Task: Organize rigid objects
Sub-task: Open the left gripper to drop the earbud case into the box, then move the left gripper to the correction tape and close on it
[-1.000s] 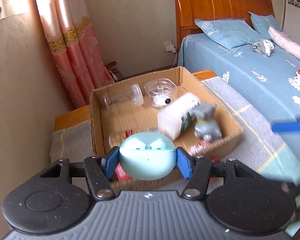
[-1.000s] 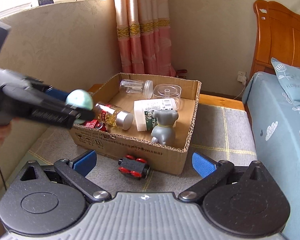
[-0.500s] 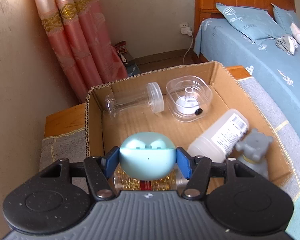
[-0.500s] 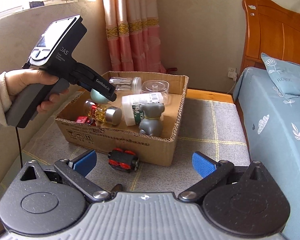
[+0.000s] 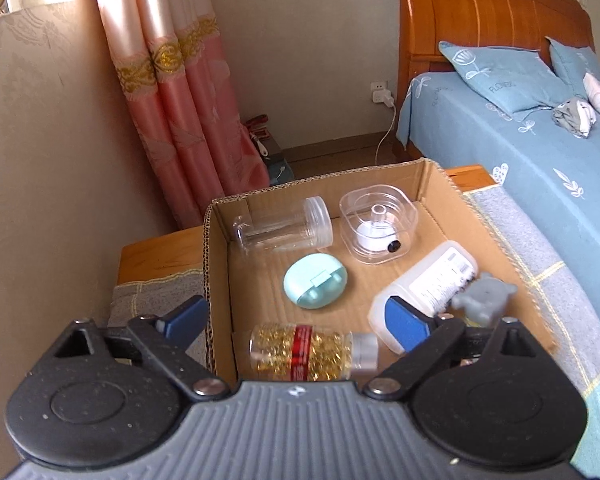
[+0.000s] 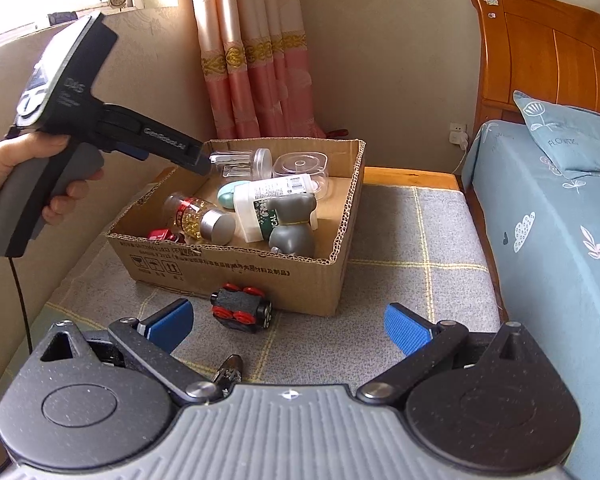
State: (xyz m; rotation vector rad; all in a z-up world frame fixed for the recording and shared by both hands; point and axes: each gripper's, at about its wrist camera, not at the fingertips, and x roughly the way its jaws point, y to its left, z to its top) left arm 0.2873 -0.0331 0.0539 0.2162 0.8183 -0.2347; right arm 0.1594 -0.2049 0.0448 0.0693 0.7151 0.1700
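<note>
Beyond the opening left fingers (image 5: 188, 314), earbud case (image 5: 315, 281) in box (image 5: 220, 264).

The left gripper (image 5: 296, 320) tilts downward, jaws opening on nothing (the right gripper (image 6: 288, 322) gapes wide, empty).
</note>
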